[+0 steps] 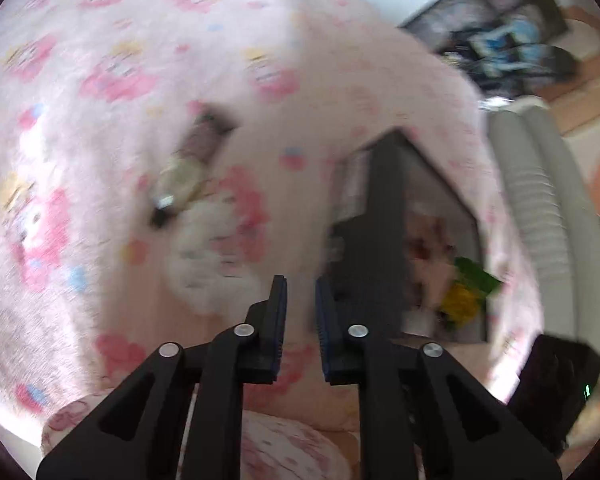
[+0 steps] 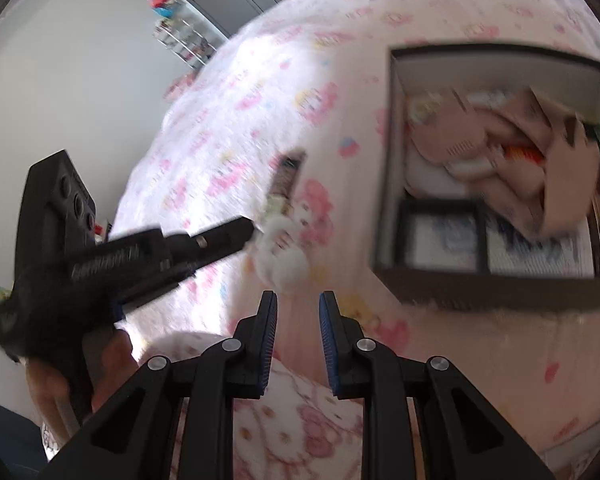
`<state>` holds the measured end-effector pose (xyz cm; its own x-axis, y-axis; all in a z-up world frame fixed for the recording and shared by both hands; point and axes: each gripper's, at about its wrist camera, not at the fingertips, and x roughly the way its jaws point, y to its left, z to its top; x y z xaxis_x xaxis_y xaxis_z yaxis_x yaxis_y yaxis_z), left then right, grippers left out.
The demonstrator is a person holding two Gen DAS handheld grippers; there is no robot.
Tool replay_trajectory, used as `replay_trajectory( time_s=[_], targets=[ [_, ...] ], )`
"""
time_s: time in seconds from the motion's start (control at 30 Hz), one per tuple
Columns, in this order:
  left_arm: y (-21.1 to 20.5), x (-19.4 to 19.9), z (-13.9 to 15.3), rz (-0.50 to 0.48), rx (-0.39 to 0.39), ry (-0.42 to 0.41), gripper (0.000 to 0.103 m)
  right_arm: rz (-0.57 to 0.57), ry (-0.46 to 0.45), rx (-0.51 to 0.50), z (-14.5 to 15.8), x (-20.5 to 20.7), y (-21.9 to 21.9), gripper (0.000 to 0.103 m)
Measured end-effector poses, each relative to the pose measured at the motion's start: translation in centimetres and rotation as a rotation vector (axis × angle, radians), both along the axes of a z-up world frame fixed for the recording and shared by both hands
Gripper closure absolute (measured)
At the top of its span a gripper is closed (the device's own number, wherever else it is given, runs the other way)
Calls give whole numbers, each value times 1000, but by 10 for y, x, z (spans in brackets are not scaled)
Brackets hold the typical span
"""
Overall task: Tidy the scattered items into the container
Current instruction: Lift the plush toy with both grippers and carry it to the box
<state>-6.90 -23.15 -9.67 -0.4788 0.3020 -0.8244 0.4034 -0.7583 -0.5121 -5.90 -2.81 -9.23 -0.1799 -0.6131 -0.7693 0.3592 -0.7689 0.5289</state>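
A big fluffy pink blanket with cartoon flower prints (image 2: pixel 452 364) fills most of both pictures. On it, at the upper right of the right wrist view, sits a dark rectangular box with pale inside walls (image 2: pixel 394 148). The box holds crumpled brown cardboard pieces (image 2: pixel 540 160), and something green and yellow shows at its far right edge. In the left wrist view the same box (image 1: pixel 470 208) is at the middle right, with a grey ribbed hose (image 1: pixel 540 200) beside it.

A small bottle-like thing with a brown body and a pale part (image 1: pixel 184 168) lies on the blanket, left of the box and apart from it. It is too blurry to say more. Just below it lies a fluffy white thing (image 1: pixel 208 256).

The left gripper (image 1: pixel 301 312) has its jaws near each other with a small gap and nothing between them. The right gripper (image 2: pixel 298 332) looks the same, with nothing in it. In the right wrist view the left gripper (image 2: pixel 248 228) reaches in from the left, its tip beside the white thing, with a hand (image 2: pixel 104 364) on its handle.
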Motion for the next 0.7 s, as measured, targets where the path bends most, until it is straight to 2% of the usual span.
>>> replay_trajectory(
  time_s=[0.07, 0.1, 0.13, 0.17, 0.2, 0.27, 0.33, 0.43, 0.53, 0.57, 0.63, 0.7],
  targets=[
    [-6, -2, -12, 35, -18, -54, 75, 10, -52, 18, -15, -2, -1, 84],
    [-11, -4, -18, 49, 10, -84, 68, 19, -72, 28, -21, -3, -5, 84],
    [-16, -7, -21, 49, 36, -87, 63, 27, -86, 37, -27, -7, -12, 83],
    [-19, -12, -21, 53, 42, -77, 51, 37, -94, 42, -31, -9, -18, 82],
    [-22, -14, -20, 69, 27, -82, 44, 47, -102, 46, -34, -9, -21, 79],
    [-26, -19, -23, 94, -2, -95, 40, 69, -110, 52, -42, -13, -38, 74],
    [-34, -27, -38, 124, 14, -130, 40, 86, -126, 62, -51, -18, -53, 66],
    [-44, -36, -62, 179, 44, -211, 40, 67, -162, 101, -69, -31, -69, 66],
    [-40, -45, -79, 153, 74, -253, 41, 22, -188, 117, -84, -44, -76, 66],
    [-37, -49, -82, 129, 73, -267, 44, 15, -161, 120, -83, -46, -78, 66],
    [-33, -52, -81, 100, 47, -271, 60, 16, -144, 112, -81, -48, -80, 70],
    [-25, -49, -73, 65, 17, -244, 63, 19, -138, 90, -77, -48, -78, 73]
  ],
)
